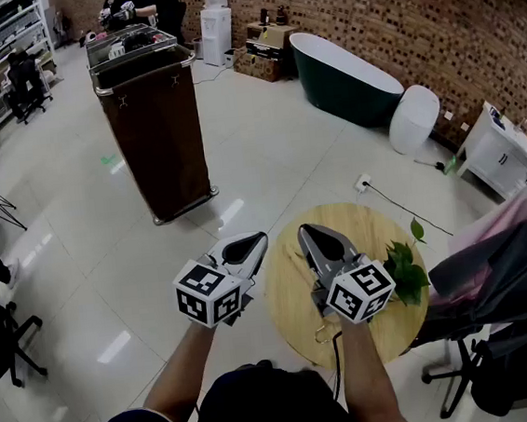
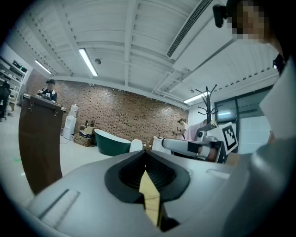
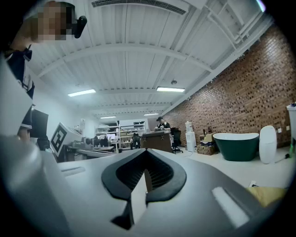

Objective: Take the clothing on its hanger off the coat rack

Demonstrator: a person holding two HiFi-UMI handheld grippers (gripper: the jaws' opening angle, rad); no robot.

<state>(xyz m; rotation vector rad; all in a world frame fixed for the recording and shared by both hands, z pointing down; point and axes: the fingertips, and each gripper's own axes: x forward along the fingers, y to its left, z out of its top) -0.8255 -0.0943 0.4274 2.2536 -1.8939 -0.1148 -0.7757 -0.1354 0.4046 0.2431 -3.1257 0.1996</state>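
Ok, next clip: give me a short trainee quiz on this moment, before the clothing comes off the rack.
1. True or false: the left gripper is shut on a hanger.
2. In the head view, what shows directly behind the right gripper? A) the round wooden table B) a bathtub C) a brown cart
3. Fill in: the pink garment shows at the head view's ____ edge.

Key:
1. False. Both grippers are shut with nothing between the jaws.
2. A
3. right
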